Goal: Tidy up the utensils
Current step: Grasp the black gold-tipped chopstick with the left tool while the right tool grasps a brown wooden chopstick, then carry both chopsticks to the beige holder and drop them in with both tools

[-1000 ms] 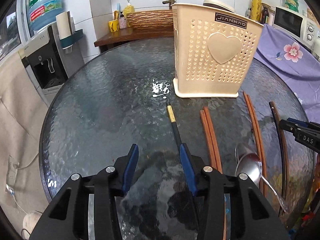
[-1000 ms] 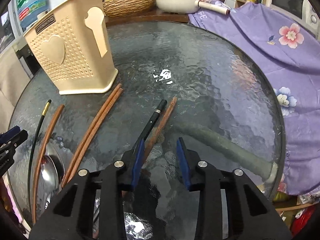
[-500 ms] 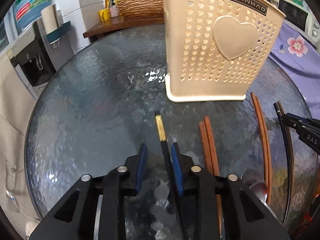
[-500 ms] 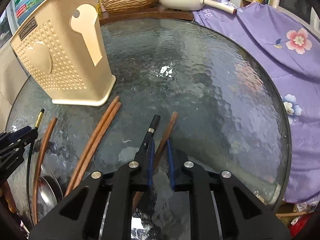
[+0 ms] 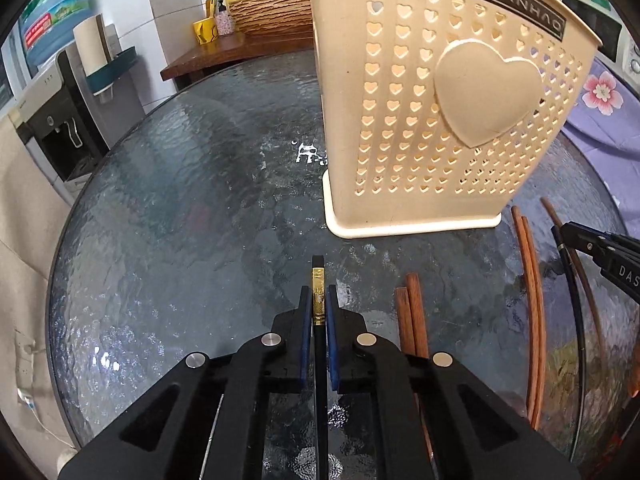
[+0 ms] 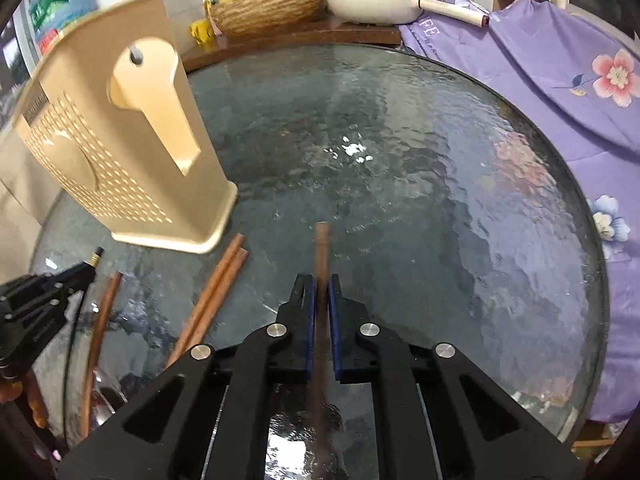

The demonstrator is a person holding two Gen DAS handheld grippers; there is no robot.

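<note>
My left gripper (image 5: 318,294) is shut on a black chopstick with a gold band (image 5: 317,280), held above the round glass table (image 5: 180,216). My right gripper (image 6: 321,284) is shut on a brown wooden chopstick (image 6: 322,240), also lifted. The cream perforated utensil holder (image 5: 440,120) stands just ahead and right of the left gripper; in the right wrist view it (image 6: 132,168) stands at the left. A pair of brown chopsticks (image 5: 412,320) lies on the glass to the right of the left gripper. The left gripper (image 6: 86,270) shows in the right wrist view, the right gripper (image 5: 564,232) in the left.
More brown chopsticks (image 5: 532,300) and a black chopstick (image 5: 568,292) lie at the right. A spoon (image 6: 108,396) lies at the lower left. A purple flowered cloth (image 6: 560,80) covers the right side. A wicker basket (image 6: 268,12) and a pan (image 6: 372,0) stand behind the table.
Both grippers closed, the left on the black chopstick, the right on a brown chopstick. Both have lifted and moved forward towards the holder.
</note>
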